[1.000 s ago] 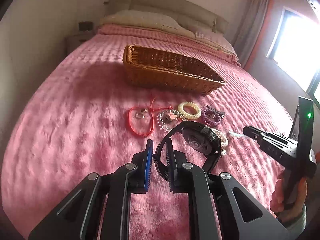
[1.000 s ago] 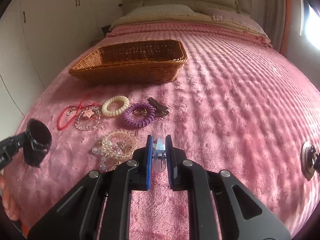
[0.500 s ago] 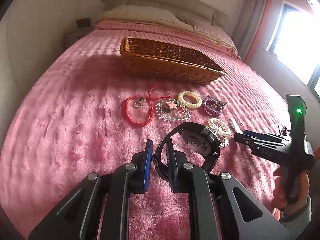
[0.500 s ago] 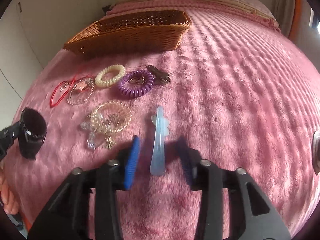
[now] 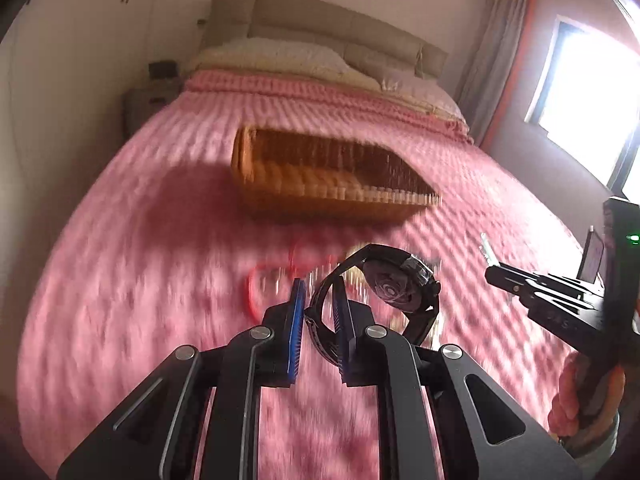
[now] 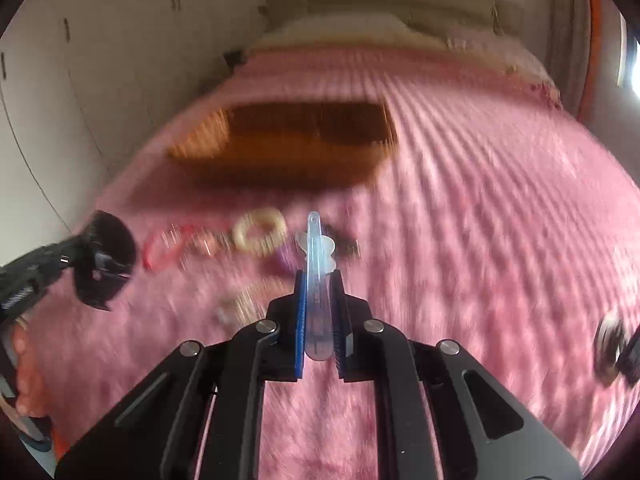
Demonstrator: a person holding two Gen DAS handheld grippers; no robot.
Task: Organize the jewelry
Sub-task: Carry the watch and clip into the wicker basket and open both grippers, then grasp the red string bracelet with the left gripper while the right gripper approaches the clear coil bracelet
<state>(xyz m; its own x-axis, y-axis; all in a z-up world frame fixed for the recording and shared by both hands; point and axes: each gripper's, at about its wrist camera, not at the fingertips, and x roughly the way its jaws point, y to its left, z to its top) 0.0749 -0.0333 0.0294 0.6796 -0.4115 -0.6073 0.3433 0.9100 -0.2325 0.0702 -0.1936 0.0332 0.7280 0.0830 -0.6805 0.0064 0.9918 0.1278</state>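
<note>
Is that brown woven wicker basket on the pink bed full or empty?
Cannot tell. The wicker basket is motion-blurred in both views; only its dark inside walls show. The black watch and translucent blue hair clip are outside it, in the grippers.

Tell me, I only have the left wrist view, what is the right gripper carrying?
Observer: The right gripper is shut on a translucent pale blue hair clip, which points forward beyond the gripper's tips.
Operator: Is the clip off the bed?
Observer: It looks lifted above the pink bedspread, though blur makes the gap hard to judge.
Operator: What still lies in front of it?
Observer: A cream spiral hair tie and a red cord bracelet lie between the clip and the wicker basket.
</note>
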